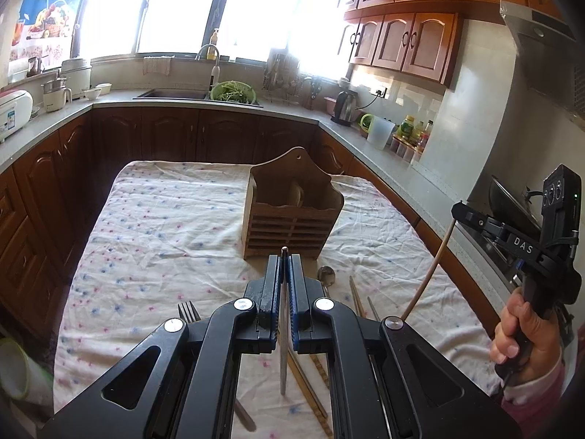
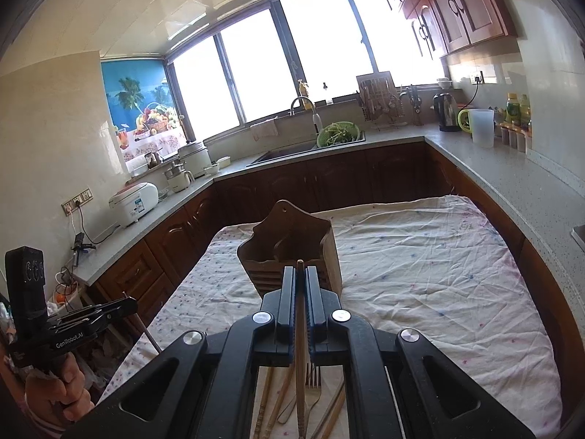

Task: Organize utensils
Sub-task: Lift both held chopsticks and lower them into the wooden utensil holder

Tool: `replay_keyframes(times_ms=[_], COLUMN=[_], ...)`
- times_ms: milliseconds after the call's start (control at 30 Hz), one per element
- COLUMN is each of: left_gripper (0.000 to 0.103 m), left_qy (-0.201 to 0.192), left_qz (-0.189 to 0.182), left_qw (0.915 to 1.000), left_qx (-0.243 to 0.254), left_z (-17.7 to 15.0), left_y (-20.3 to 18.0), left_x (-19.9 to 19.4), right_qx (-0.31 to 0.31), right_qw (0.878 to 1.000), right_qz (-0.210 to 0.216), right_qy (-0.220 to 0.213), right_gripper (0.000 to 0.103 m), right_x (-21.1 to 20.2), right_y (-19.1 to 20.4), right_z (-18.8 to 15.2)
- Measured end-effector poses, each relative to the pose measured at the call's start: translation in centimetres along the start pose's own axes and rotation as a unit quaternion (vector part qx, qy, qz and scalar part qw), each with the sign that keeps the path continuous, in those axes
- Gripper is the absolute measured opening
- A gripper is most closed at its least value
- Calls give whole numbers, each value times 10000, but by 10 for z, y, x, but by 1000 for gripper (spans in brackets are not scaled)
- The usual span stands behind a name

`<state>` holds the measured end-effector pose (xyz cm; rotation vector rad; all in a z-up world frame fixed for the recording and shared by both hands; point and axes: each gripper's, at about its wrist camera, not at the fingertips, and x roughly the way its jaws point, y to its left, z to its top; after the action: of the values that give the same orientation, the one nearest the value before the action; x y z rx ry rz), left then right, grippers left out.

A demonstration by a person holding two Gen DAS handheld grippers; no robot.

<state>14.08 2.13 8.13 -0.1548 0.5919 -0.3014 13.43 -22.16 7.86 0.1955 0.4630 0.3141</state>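
My left gripper (image 1: 284, 260) is shut on a slim metal utensil (image 1: 283, 358) that runs back between its fingers, above the flowered cloth. Ahead stands the slatted wooden utensil holder (image 1: 292, 216), upright, with something pale in one compartment. At the right of the left wrist view, a hand carries my right gripper (image 1: 456, 211), shut on a wooden chopstick (image 1: 426, 278) hanging slanted. In the right wrist view that gripper (image 2: 300, 270) clamps the chopstick (image 2: 300, 347) just short of the holder (image 2: 292, 248); the left gripper (image 2: 131, 303) shows at far left.
On the cloth-covered table (image 1: 164, 226) lie a fork (image 1: 188, 311), a spoon (image 1: 326, 276) and several wooden chopsticks (image 1: 356, 301); they lie under my right gripper too (image 2: 272, 398). Kitchen counters with a sink, kettle and bottles ring the table.
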Motion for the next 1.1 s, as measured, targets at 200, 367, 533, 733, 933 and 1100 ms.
replay_keyframes(times_ms=[200,367,533,733,933,1100], left_gripper=[3,3,3,3,3,3], left_qy=[-205,-464,-769,-1127,-1412,-1503], left_qz=[-28,-71,-65,-65,-28,-81], left_qw=[9998,9989,9969,9934,9896,9884], left_qx=[26,66,132,198,291,192], left_z=[13,35,68,115,158,173], left_y=[0,0,1,3,3,11], left_x=[-5,-6,-3,7,29,68], right_qx=[17,35,39,-30,-27,-21], right_qw=[9999,9994,9981,9958,9930,9937], right_qz=[34,54,39,-1,-12,-75], right_qy=[-141,-330,-615,-917,-1179,-1117], right_gripper=[5,5,5,5,5,5], right_x=[2,8,18,38,65,104], right_y=[1,3,4,6,4,-4], right_z=[11,28,58,100,135,141])
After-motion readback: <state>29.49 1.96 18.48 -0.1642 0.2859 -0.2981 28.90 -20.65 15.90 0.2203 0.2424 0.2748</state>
